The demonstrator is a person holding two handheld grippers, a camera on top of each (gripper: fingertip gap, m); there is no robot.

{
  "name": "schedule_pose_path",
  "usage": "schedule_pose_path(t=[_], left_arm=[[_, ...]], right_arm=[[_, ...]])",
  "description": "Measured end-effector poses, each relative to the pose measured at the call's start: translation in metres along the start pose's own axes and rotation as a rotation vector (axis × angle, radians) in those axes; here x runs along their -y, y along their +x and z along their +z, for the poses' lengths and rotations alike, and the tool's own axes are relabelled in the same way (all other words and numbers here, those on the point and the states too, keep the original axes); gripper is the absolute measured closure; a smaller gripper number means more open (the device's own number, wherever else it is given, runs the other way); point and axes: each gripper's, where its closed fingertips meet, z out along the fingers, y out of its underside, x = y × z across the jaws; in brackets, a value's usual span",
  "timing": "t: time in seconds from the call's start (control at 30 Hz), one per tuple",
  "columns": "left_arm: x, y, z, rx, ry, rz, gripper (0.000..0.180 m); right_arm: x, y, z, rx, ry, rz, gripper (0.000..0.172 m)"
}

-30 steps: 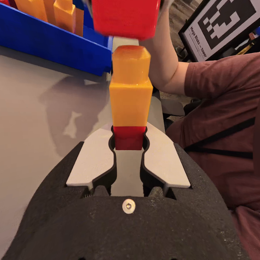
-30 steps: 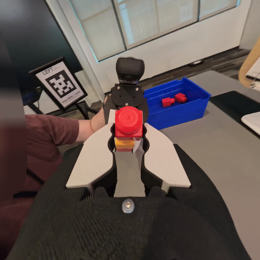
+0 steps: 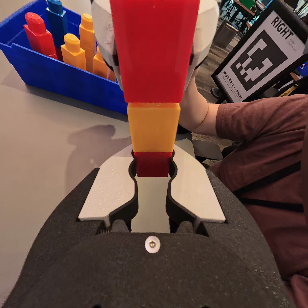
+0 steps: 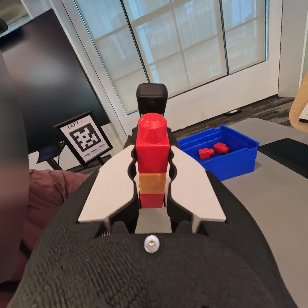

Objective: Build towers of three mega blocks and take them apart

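Left wrist view shows a three-block tower: a red base block [image 3: 152, 164], an orange block [image 3: 153, 127] on it and a red top block [image 3: 154, 50] at 12 o'clock, filling the upper frame. The left gripper [image 3: 152, 164] holds the base block, its pads pressed to both sides. A blue bin [image 3: 66, 78] at 10 o'clock on the table [image 3: 41, 133] holds more upright blocks, red, blue and orange.

In the right wrist view the right gripper [image 4: 152, 158] clamps the top block [image 4: 152, 156] by its sides, stud pointing up and away, with the orange block [image 4: 152, 183] and base block [image 4: 151, 200] below it, nearer the camera. Behind the tower at 12 o'clock sits the left gripper's camera housing [image 4: 151, 98]. A second bin [image 4: 233, 166] at 2 o'clock holds two loose red blocks [image 4: 213, 150].

All three blocks look seated with no seam gap, so the stack seems complete, each gripper holding one end. My reading is that take-apart is next: keep the base firm while the other gripper pulls the top block straight off along the tower's axis. A sideways twist could split the orange block from the base instead.
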Motion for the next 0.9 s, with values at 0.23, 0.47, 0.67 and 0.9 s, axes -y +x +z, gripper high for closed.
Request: schedule_pose_path(t=[0.23,0.47,0.67,0.9], left_arm=[[-0.013,0.007,0.003,-0.047,-0.087,0.007,0.145],[-0.020,0.006,0.005,-0.028,-0.138,-0.002,0.145],[-0.028,-0.002,0.008,0.025,-0.191,-0.017,0.145],[-0.028,-0.005,0.007,0.053,-0.191,-0.023,0.145]], right_arm=[[-0.020,-0.006,-0.002,0.041,-0.161,-0.021,0.135],[-0.028,-0.005,-0.002,0.033,-0.220,0.032,0.135],[-0.035,0.001,0.001,-0.029,-0.253,0.041,0.135],[-0.035,0.004,0.000,-0.058,-0.258,0.036,0.135]])
